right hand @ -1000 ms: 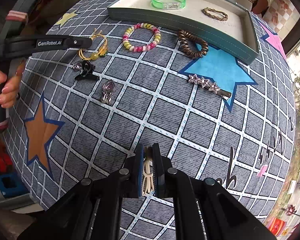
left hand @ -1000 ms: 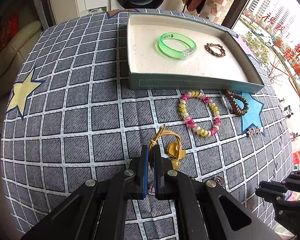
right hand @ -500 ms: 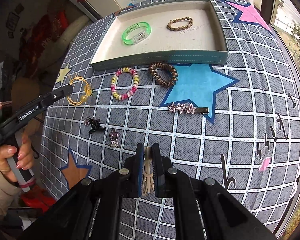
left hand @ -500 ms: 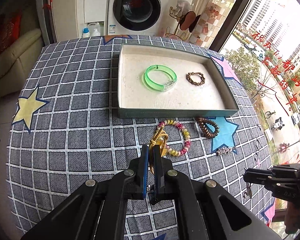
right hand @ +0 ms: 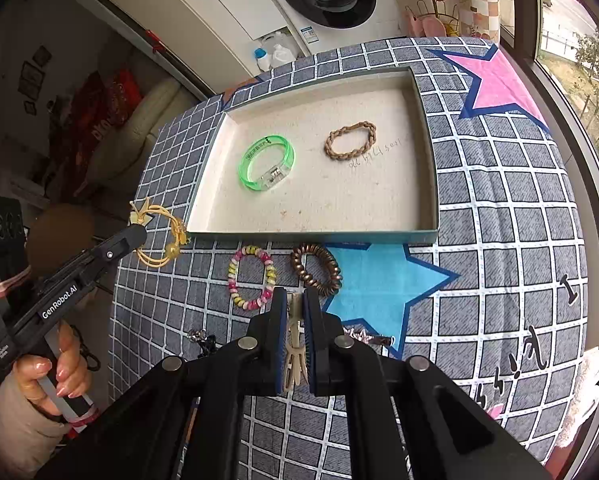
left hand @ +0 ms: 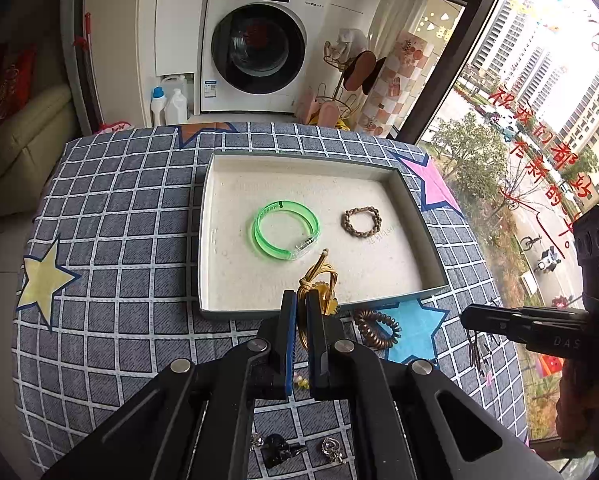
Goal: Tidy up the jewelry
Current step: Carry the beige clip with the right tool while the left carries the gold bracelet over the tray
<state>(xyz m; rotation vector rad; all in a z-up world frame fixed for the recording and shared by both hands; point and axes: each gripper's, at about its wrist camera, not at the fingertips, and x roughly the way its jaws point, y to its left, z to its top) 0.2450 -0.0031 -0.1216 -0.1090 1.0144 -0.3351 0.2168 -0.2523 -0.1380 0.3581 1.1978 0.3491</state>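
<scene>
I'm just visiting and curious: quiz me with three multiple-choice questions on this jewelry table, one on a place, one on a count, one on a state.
1. Where does the green bangle lie?
A. in the tray
B. on the blue star
C. on the floor

2. How many pieces lie in the tray?
A. five
B. two
C. none

3. What is the left gripper doing?
A. standing open, empty
B. lying on the cloth
C. shut on the gold cord bracelet

Answers: 1 A, it rests on the tray's floor. 2 B, the bangle and the brown chain bracelet. 3 C, the cord sits between its fingers.
</scene>
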